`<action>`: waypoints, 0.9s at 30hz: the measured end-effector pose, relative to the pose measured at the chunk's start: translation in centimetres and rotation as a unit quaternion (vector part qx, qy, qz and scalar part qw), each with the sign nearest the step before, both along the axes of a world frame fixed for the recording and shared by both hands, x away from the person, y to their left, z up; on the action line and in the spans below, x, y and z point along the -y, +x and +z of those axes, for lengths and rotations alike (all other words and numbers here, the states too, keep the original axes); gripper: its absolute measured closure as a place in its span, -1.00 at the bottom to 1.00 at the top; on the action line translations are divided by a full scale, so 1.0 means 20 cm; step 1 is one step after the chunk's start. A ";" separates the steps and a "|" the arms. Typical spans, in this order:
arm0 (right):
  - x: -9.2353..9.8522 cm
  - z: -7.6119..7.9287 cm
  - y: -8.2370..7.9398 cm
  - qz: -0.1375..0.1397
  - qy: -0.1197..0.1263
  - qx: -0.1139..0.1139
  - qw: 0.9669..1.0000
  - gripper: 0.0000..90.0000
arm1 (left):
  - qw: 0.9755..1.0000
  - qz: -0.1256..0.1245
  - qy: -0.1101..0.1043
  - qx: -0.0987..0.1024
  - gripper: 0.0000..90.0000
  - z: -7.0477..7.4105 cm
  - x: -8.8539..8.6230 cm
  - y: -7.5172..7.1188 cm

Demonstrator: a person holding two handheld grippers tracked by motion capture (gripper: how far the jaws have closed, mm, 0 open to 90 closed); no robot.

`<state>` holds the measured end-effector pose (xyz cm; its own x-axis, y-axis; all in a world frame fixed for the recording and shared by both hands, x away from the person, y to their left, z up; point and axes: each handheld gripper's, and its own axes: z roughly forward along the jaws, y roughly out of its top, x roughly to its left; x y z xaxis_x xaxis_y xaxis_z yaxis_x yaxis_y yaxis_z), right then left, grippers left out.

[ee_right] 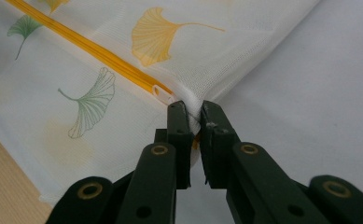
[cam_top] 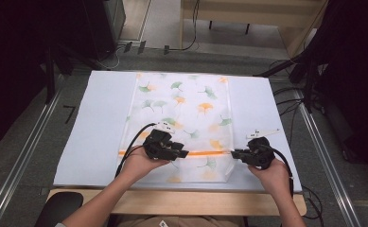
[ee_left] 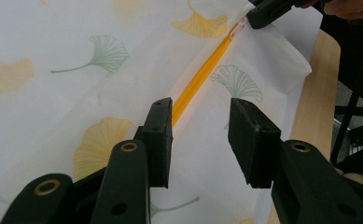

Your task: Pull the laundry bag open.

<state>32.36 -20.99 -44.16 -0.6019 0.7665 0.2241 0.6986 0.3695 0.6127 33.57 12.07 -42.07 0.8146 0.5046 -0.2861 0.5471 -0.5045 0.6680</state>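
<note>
Near the table's front edge, the right gripper [ee_right: 194,109] pinches the mesh bag [cam_top: 181,109] at its zipper's [ee_left: 198,80] right end. The left gripper [ee_left: 200,116] stands half open, straddling the orange zipper mid-bag, gripping nothing. Judged next: close on the fabric beside it to steady the bag.

bare pale-blue table mat [cam_top: 96,127] lies open left of the white leaf-printed mesh bag [cam_top: 181,109] — right strip narrower.

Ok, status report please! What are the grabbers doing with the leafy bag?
Right gripper shut on bag edge by zipper end. Left gripper open over zipper, not gripping. Nothing in the way.
</note>
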 end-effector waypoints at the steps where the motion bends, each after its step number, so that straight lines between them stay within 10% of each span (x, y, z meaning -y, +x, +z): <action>1: 0.00 0.00 0.00 0.000 0.000 0.001 1.000 0.89 | 1.000 -0.002 0.000 -0.001 0.35 0.00 0.02 0.00; 27: 0.00 0.03 0.00 0.008 0.005 0.005 1.000 0.89 | 0.998 -0.059 0.000 -0.001 0.51 -0.08 0.40 0.03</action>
